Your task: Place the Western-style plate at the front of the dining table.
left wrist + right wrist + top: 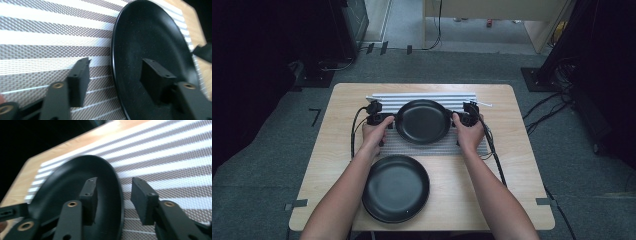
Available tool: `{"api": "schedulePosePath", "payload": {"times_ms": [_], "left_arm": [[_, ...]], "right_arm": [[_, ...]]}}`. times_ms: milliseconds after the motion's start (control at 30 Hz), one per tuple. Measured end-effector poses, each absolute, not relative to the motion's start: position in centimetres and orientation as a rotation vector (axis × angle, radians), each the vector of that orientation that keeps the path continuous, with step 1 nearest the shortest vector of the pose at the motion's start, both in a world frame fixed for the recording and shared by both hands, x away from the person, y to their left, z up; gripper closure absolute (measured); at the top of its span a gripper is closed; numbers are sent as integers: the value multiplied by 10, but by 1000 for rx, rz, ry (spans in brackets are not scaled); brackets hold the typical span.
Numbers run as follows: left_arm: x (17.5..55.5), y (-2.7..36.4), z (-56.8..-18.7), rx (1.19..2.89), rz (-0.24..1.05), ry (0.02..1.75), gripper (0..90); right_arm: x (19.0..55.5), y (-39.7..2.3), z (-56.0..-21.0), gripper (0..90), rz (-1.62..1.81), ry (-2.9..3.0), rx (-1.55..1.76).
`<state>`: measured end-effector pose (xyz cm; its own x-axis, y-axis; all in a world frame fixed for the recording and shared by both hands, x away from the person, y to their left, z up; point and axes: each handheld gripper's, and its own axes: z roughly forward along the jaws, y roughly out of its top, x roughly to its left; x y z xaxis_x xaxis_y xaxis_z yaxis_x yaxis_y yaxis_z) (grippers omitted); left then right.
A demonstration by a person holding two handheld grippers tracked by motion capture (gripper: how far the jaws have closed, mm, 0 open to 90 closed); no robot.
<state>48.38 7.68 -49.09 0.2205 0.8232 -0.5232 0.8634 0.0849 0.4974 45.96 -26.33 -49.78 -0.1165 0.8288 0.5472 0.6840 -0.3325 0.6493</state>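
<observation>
The far plate (422, 121) sits on the striped mat (412, 146) at the table's twelve o'clock half, with a gripper at each side: the left gripper (379, 119) at the plate's nine o'clock, the right gripper (466, 117) at its three. In the left gripper view (113, 77) the jaws stand wide, one over the mat (50, 37) and one over the inside of the plate (150, 37), so the rim lies between them, ungripped. The right gripper view (112, 195) shows the same: jaws wide, straddling the rim of the plate (67, 182), one jaw inside, one above the mat (175, 157).

The step looks like a two-sided hold on the rim, whether closing or letting go I cannot tell. To do it well, both pairs should close at once and squarely on the rim, opposite each other, so the plate rises level and does not swing.

A second plate (396, 188) lies on the bare table (522, 165) at six o'clock, just beside the left forearm; it stands in the way of any pull toward the person. Cables trail from both grippers along the mat's ends.
</observation>
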Motion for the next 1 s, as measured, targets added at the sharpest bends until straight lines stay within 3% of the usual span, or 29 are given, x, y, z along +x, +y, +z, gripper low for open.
{"api": "schedulePosePath", "payload": {"times_ms": [200, 367, 1000], "left_arm": [[468, 82, -475, 1759, 49, 1538, 235], [454, 91, -467, 1768, 102, 1499, 176], [384, 134, -445, 1716, 191, 1389, 159]], "right_arm": [[447, -268, -484, 486, 1389, 1718, 1859], [437, -282, -477, 363, 1402, 1771, 1869], [377, -319, -463, 329, 1284, 1802, 1736]]}}
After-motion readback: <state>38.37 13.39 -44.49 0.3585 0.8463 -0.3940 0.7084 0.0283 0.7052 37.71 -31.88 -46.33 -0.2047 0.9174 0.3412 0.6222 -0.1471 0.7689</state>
